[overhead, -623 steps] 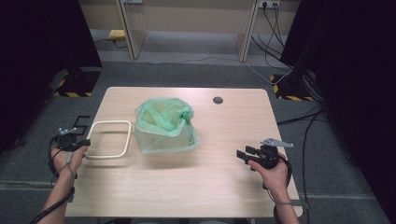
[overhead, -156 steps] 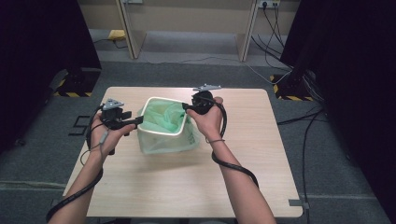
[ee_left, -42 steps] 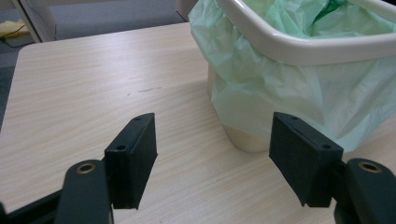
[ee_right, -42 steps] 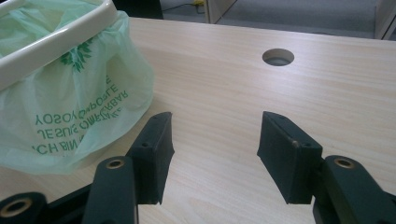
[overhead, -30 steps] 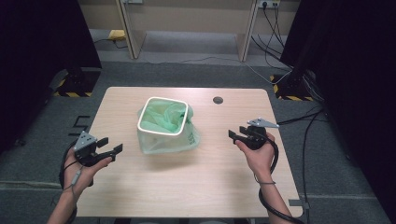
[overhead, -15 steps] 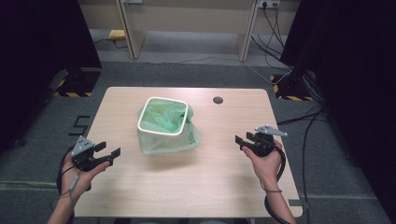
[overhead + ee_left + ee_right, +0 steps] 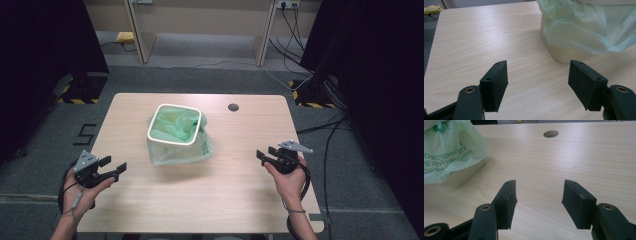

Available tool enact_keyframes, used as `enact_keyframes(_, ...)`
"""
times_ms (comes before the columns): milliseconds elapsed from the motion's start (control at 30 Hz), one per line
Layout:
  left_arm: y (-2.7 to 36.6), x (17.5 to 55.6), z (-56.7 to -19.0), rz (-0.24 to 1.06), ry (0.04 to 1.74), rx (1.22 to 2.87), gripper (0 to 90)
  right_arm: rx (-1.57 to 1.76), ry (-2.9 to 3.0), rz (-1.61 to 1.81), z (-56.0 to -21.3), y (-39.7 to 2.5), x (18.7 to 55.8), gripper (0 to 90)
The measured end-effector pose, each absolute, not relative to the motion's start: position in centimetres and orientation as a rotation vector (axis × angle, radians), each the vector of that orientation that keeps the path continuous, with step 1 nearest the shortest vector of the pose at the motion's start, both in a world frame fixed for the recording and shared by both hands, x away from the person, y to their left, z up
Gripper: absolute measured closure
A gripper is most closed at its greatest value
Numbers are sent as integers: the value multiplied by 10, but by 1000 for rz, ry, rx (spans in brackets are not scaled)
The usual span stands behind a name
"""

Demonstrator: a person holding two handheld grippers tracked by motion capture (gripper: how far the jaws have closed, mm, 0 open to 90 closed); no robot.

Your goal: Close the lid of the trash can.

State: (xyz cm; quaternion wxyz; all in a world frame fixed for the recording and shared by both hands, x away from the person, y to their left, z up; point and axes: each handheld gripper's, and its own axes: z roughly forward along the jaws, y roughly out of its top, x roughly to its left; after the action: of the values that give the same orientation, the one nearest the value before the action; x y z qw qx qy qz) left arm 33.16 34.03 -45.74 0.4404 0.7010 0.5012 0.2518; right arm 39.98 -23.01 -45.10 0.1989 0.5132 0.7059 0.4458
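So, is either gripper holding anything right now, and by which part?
Nothing is held. The left gripper and the right gripper are both open over bare table, apart from the bin and its green bag.

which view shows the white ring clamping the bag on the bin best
The high view: it looks down on the whole white ring holding the green bag around the bin's mouth. The left gripper view catches a sliver of it at the top edge; the right gripper view gives bag and bin wall.
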Motion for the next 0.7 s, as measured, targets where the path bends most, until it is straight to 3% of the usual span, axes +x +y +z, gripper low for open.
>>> enact_keyframes(700,354,324,-475,634,1273,1727,313,1482,1944,1222,-471,-252,383,448)
